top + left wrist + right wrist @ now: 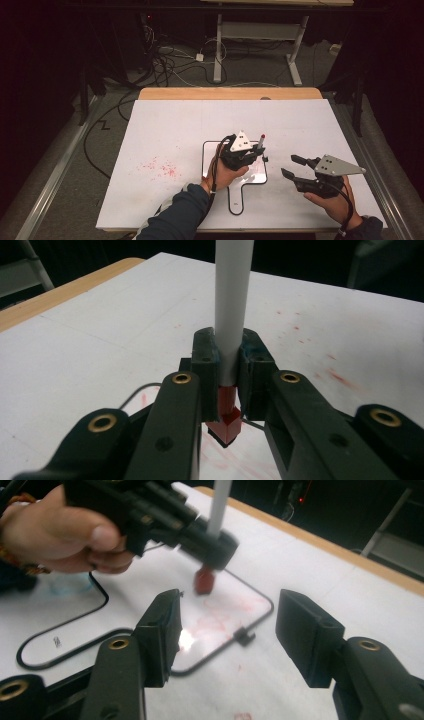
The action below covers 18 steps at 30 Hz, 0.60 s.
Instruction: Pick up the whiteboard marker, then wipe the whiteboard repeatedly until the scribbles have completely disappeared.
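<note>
Marker and whiteboard partly hidden or cut off

The marker (232, 305) runs off the top edge of the left gripper view, its barrel hidden where the left gripper (228, 382) clamps it; in the right gripper view, the handled whiteboard (210, 620) is partly hidden behind the right gripper (227, 635).

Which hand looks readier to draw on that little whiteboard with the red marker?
Left. The left gripper is shut on the marker, red tip down just above the whiteboard. The right gripper sits beside the board with open, empty jaws, so it would need the marker first.
</note>
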{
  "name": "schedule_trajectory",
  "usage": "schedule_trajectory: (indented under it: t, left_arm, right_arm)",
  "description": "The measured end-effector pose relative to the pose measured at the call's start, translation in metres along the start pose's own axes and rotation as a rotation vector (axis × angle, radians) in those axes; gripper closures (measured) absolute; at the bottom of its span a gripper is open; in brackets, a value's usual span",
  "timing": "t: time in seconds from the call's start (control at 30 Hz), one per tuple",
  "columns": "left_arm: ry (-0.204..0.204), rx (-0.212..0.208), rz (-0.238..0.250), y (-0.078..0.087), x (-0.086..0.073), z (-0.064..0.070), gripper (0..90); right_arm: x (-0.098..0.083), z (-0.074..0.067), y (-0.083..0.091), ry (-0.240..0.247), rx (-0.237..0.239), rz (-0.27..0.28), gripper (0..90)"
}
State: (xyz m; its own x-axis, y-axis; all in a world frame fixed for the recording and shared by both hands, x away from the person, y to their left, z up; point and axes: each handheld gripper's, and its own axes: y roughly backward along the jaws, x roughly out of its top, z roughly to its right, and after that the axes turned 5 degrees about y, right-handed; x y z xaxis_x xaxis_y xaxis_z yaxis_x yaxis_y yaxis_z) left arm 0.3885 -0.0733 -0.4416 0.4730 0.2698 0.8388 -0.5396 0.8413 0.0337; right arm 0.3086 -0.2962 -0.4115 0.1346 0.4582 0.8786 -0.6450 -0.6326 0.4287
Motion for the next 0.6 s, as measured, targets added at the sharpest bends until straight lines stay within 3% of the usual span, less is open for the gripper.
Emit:
schedule_trajectory:
  t: [0.03, 0.13, 0.37, 0.53, 0.6]
  left_arm:
    - [-0.025, 0.018, -0.006, -0.009, -0.001, -0.004, 78.5]
    - [-0.028, 0.023, -0.012, -0.019, -0.001, -0.01, 78.5]
    - [-0.041, 0.051, -0.044, -0.035, -0.005, -0.02, 78.5]
    - [-0.087, 0.095, -0.08, -0.044, -0.013, -0.03, 78.5]
    - [-0.078, 0.097, -0.073, -0.043, -0.012, -0.035, 78.5]
  right_arm:
    - [-0.003, 0.0, 0.001, 0.0, 0.009, -0.003, 43.9]
    - [-0.005, 0.001, 0.001, 0.006, 0.019, -0.004, 43.9]
    - [-0.007, -0.002, -0.005, 0.021, 0.05, -0.012, 43.4]
    - [-0.006, -0.003, -0.01, 0.04, 0.071, -0.016, 43.2]
    - [-0.005, -0.004, -0.011, 0.048, 0.072, -0.021, 43.2]
